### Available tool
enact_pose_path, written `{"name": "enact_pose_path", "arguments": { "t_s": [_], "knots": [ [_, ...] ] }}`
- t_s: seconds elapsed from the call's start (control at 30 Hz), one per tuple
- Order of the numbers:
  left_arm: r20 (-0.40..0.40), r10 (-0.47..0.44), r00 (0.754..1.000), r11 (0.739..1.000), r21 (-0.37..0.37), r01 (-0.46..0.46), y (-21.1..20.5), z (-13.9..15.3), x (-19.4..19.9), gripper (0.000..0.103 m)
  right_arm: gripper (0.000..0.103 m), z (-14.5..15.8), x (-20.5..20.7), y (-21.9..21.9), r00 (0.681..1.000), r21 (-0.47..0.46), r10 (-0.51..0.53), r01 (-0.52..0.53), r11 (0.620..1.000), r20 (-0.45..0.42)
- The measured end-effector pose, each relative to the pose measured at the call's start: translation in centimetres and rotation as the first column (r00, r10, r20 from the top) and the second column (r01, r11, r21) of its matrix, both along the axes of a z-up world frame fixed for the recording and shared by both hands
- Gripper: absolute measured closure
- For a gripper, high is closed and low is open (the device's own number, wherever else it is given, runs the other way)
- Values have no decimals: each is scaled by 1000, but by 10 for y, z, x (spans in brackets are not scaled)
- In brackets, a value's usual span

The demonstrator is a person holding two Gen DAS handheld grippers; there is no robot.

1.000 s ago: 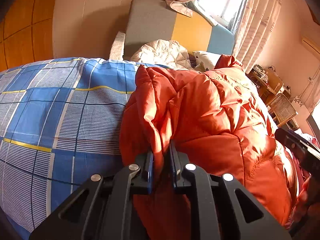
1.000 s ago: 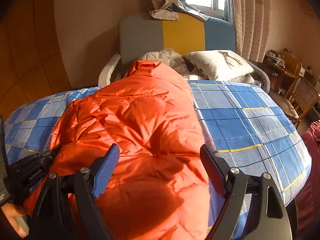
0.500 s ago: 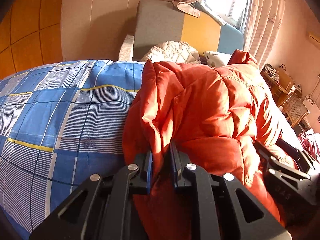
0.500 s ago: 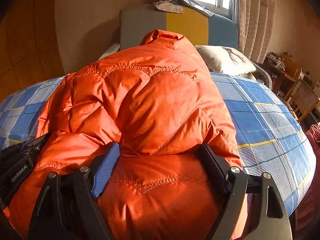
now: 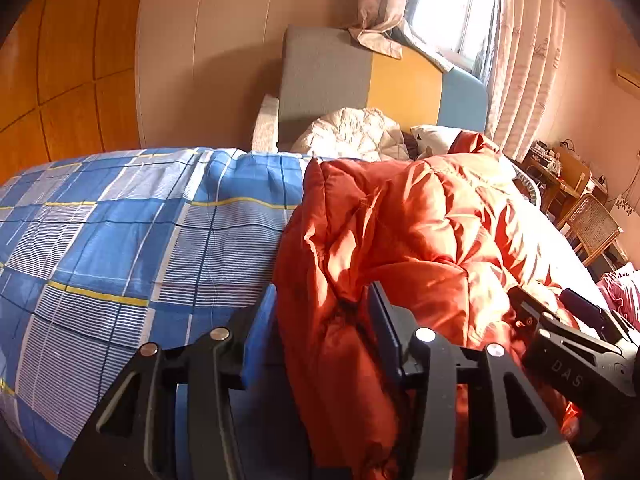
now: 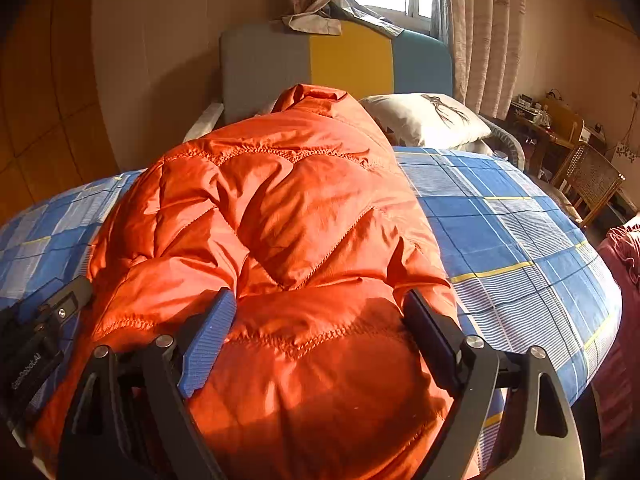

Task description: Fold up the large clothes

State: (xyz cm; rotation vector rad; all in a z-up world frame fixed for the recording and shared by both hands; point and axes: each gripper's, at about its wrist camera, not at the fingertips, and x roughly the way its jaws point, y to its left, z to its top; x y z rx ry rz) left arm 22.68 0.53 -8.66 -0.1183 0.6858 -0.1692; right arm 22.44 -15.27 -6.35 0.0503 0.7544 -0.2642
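crowding both wide claws: orange jacket [image 6: 288, 240]; left claw [image 5: 316, 320] just opening; pillow [image 6: 424, 120] behind.

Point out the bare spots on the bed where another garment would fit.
Free: checked bedspread left of the orange puffer jacket, and the stretch right of it below the pillow. Crowded: the middle, under the jacket, and the headboard end.

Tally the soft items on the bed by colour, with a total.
Orange: 1, the puffer jacket lying between both grippers
Blue check: 1, the bedsheet
White: 2, the pillow and the quilted bundle at the headboard
Total: 4
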Motion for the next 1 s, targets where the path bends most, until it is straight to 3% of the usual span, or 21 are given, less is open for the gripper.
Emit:
{"name": "enact_pose_path", "arguments": {
  "t_s": [0.17,0.57,0.73,1.0],
  "knots": [
    [30,5,1000,1000,3,-5,2,10,-20,51,10,10,-19,0,1000,-3,9,-9,1000,15],
    [71,1,997,1000,23,-3,-9,24,-56,37,10,30,-55,0,999,-26,25,-24,999,46],
    [84,10,996,1000,17,-11,-11,28,-71,23,8,34,-70,-1,998,-25,27,-25,999,48],
    [106,38,994,998,41,-43,-4,29,-101,11,3,41,-102,-3,997,-38,15,-12,999,73]
  ]
}}
